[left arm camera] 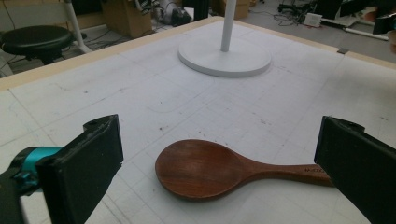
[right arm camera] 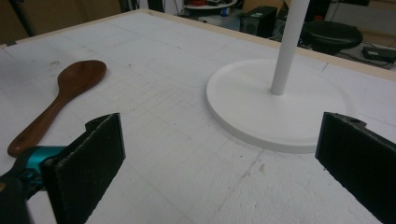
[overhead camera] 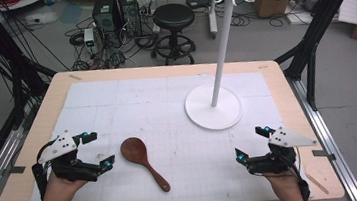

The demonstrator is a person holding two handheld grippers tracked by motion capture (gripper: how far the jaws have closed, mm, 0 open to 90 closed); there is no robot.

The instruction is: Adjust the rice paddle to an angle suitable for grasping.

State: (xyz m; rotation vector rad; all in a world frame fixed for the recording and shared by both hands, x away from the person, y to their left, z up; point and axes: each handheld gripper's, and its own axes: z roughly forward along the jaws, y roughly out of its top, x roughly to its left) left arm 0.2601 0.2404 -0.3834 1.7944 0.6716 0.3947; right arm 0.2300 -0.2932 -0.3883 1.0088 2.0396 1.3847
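- High view: wooden spoon [overhead camera: 142, 160] lies flat on the table [overhead camera: 35, 145] between my grippers, nearer the left gripper [overhead camera: 96, 150].
- Left gripper view: jaws spread, nothing held; spoon looks stiff, light, smooth.
- Right gripper view: right gripper [right arm camera: 219, 158] released; I'd pinch the slim handle.

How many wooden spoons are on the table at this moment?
1. The wooden spoon lies flat on the white mat, bowl away from the person, just right of the open left gripper and left of the white stand.
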